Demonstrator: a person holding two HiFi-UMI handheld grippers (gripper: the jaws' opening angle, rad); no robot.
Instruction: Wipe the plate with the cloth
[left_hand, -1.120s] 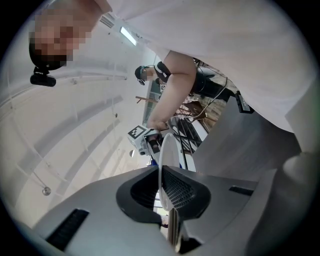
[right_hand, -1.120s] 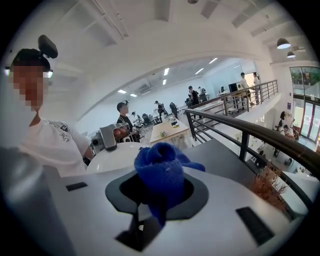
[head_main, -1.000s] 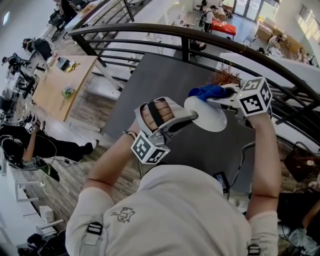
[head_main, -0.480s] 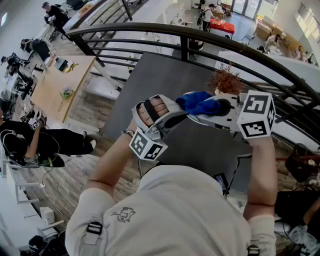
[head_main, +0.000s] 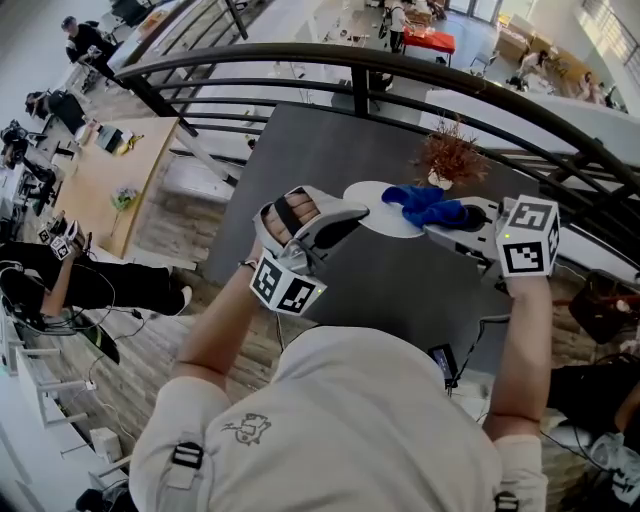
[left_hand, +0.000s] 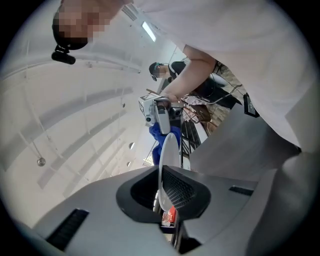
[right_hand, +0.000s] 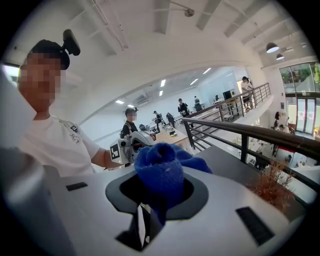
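Above table (head_main: 300, 170), plate (head_main: 372, 210) with cloth (head_main: 425, 205) on its right part, plant (head_main: 450, 155) behind cloth, railing (head_main: 260, 57) beyond.

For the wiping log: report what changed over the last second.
In the head view, the right hand-held gripper swept the cloth leftward over the plate, then back rightward; the left hand-held gripper carried the plate up and left. Both grips stayed shut.

plate (head_main: 372, 200): smooth, glossy, ceramic-looking
cloth (head_main: 422, 205): fuzzy terry fabric
worktop (head_main: 320, 150): dark, matt, smooth
railing (head_main: 400, 62): dark metal, slight sheen
left hand-held gripper (head_main: 353, 216): pale matt plastic
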